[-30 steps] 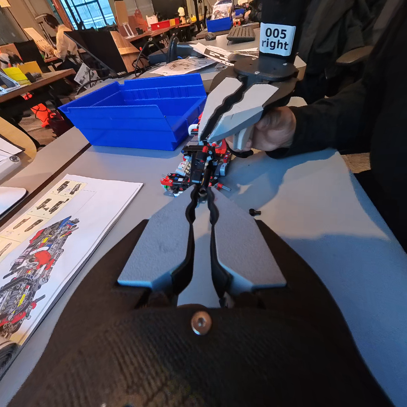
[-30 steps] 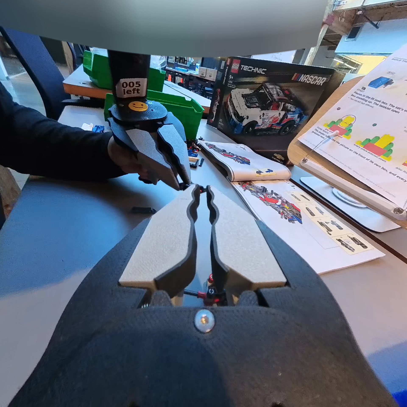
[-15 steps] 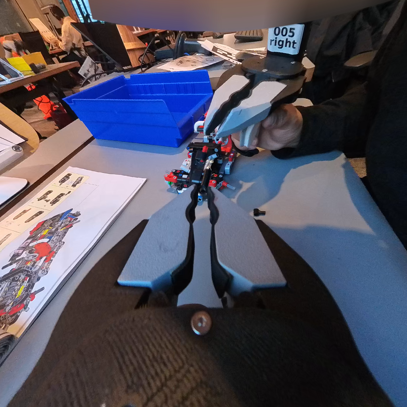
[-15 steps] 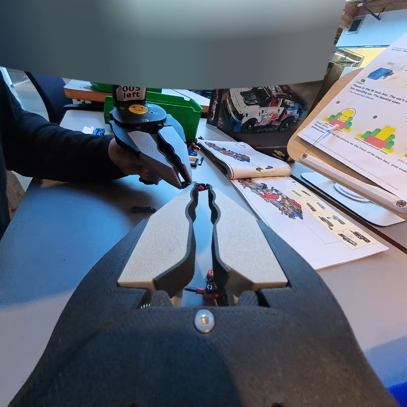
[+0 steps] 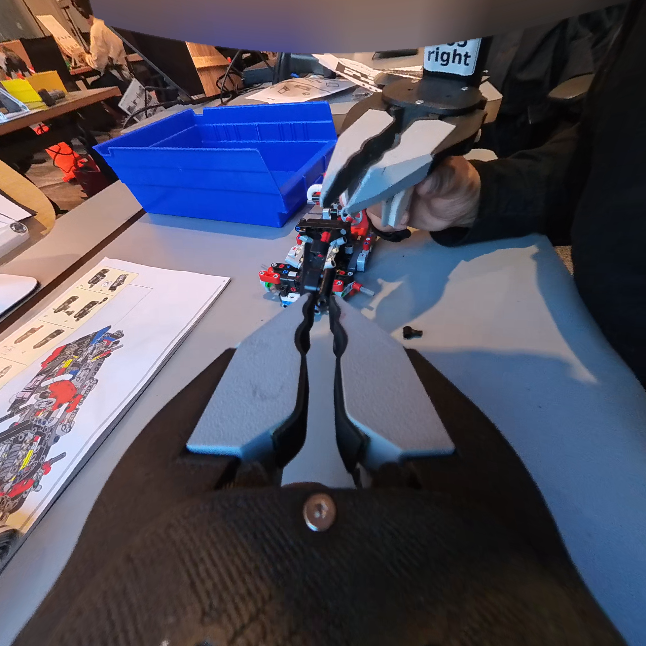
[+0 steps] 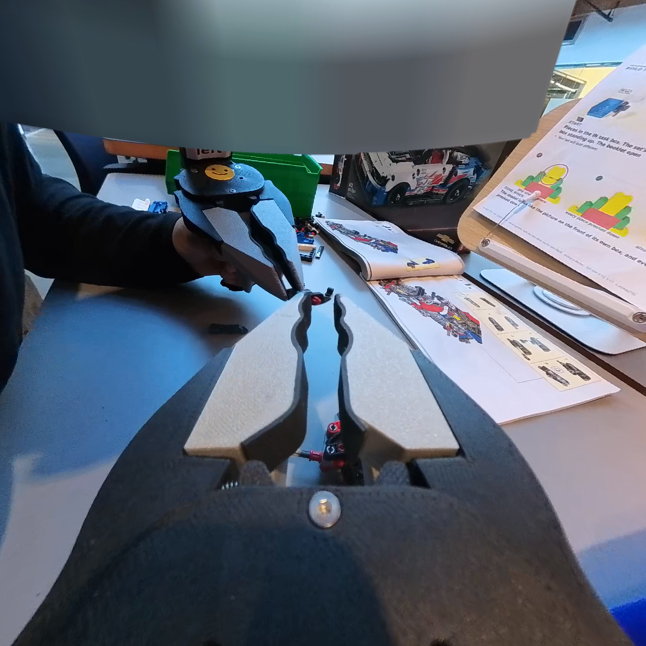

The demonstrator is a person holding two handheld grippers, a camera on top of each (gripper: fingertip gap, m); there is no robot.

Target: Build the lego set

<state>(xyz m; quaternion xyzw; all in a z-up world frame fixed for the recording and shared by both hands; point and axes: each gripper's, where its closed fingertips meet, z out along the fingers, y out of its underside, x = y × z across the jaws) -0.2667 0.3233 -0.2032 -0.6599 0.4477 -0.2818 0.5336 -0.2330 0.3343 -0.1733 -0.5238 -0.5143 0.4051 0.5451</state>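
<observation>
A: Surface?
B: Grey table [image 5: 489, 349] in a busy workshop; blue bin [image 5: 216, 174] at the back, open instruction booklet [image 5: 105, 332] beside the left claw.
A: The model?
B: Part-built lego car [image 5: 321, 265] on the table in front of the bin; one loose black pin [image 5: 411, 332] near it.
A: Claws?
B: Left claw [image 5: 321, 307] nearly closed, pinching the car's black near end; right claw [image 6: 320, 300] slightly parted at the car's far end, clamping nothing I can see.
</observation>
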